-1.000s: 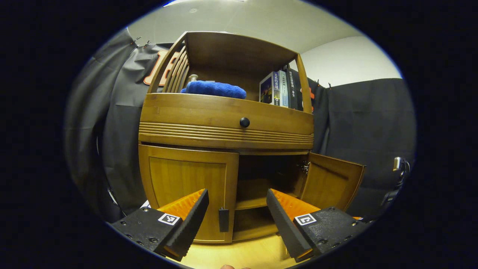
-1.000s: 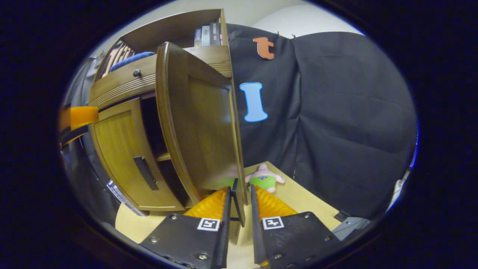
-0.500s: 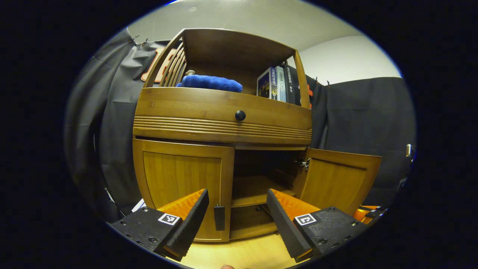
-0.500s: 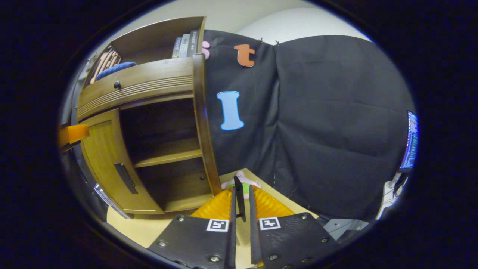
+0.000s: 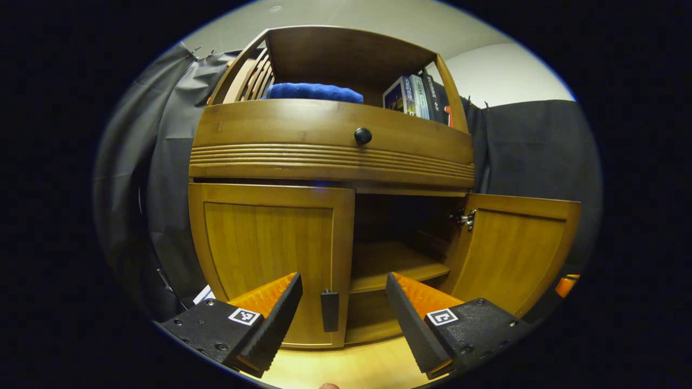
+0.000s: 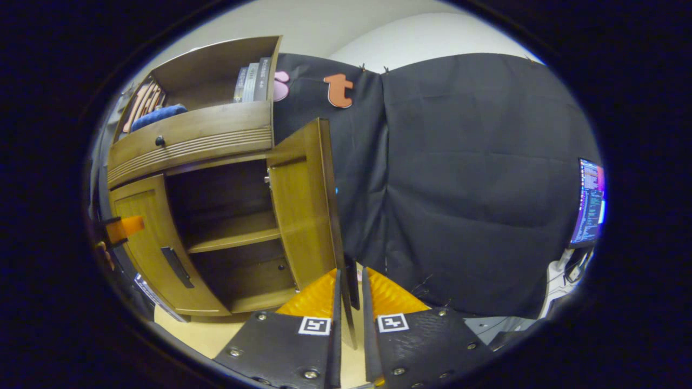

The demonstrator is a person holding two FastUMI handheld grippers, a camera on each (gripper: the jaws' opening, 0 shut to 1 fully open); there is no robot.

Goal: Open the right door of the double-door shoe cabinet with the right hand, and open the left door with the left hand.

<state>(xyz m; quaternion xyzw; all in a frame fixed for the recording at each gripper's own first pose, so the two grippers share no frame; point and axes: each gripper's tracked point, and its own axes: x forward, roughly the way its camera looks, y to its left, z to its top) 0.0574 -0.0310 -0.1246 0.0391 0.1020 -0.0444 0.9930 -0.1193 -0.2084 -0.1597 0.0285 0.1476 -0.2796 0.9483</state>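
Right gripper is clamped on the right door's handle, door swung wide. Left gripper gapes open, left door handle right between its fingers, untouched.

We are in a recording booth staged as a home: black cloth walls surround a wooden cabinet with books and a towel, beside a lit monitor.
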